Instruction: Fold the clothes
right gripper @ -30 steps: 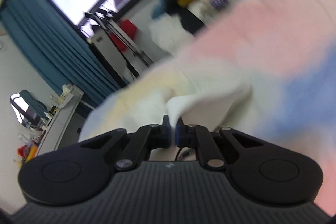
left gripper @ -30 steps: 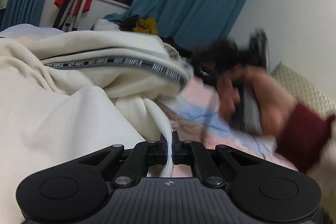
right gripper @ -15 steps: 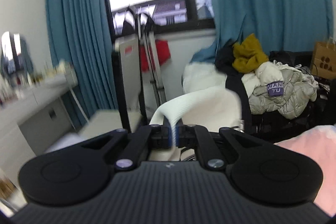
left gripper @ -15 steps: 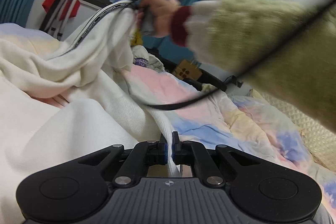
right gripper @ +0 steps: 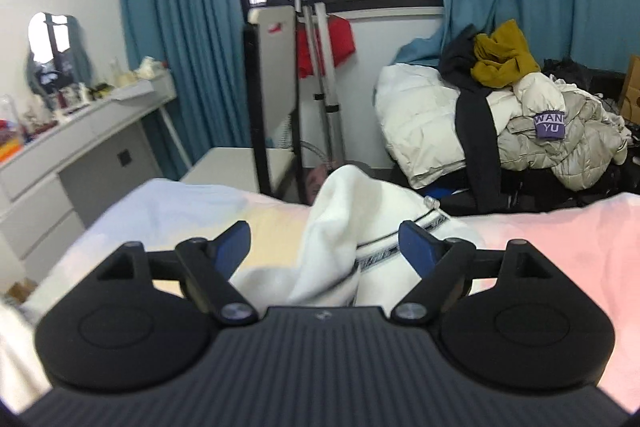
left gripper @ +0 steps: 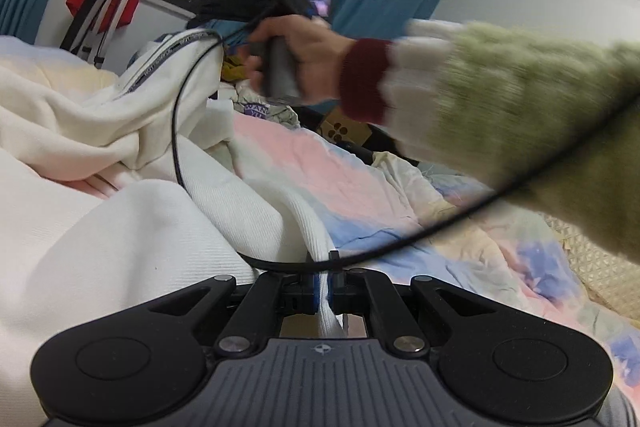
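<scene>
Cream knit garment (left gripper: 132, 227) lies heaped across the near end of the bed, over a pastel pink, blue and yellow duvet (left gripper: 360, 187). My left gripper (left gripper: 322, 287) is clamped on a ribbed cream edge of it, low and close to the bedding. My right gripper (right gripper: 324, 247) hangs above a raised fold near the far edge of the bed, its blue-padded fingers (right gripper: 416, 247) wide apart, with the cloth and its black lettered trim (right gripper: 384, 253) lying between them untouched. A black cable (left gripper: 400, 243) runs across the front of the left gripper. To fold well, I judge I should keep the left grip firm as an anchor, lay the far part flat, then smooth out the bunching before creasing.
</scene>
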